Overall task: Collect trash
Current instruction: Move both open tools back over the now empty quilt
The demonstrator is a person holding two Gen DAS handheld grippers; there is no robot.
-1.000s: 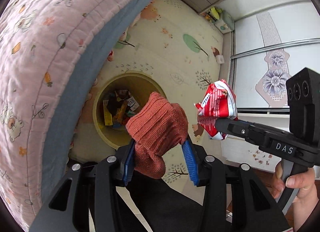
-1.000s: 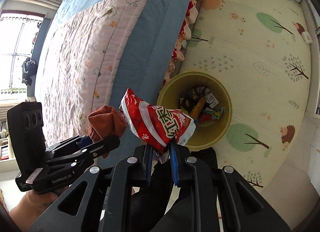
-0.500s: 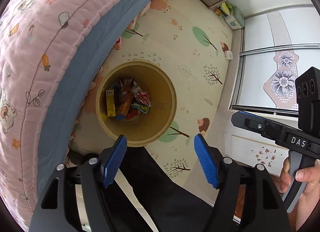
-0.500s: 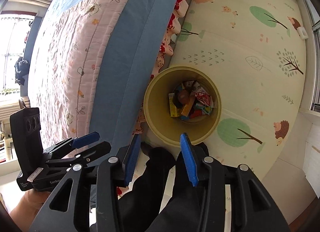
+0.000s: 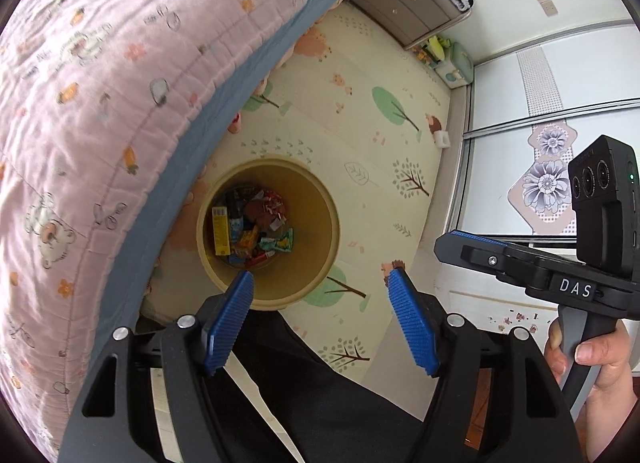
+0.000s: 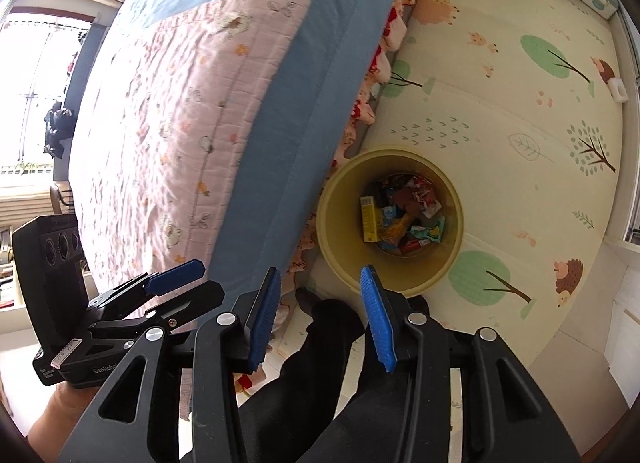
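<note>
A yellow bin (image 5: 320,263) (image 6: 340,247) stands on the floor mat beside the bed, holding several wrappers (image 5: 252,231) (image 6: 400,219), among them a red-and-white snack bag (image 6: 426,193) and a brownish lump (image 5: 258,209). My left gripper (image 5: 320,283) hangs above the bin's near rim, open, with nothing between its blue pads. My right gripper (image 6: 318,279) is also open and empty, above the near-left rim. Each gripper shows in the other's view: the right one (image 5: 472,241) at right, the left one (image 6: 176,275) at left.
A bed with a pink quilt (image 5: 100,103) and blue sheet (image 6: 320,63) borders the bin on the left. The patterned mat (image 5: 360,111) stretches to a dresser (image 5: 412,11) and sliding doors (image 5: 552,135). A person's dark trouser legs (image 6: 332,363) are below the grippers.
A second ago the left gripper held a rust knit cloth and the right a red snack bag. Both opened; the items now lie in the bin. Both grippers have lifted slightly.
</note>
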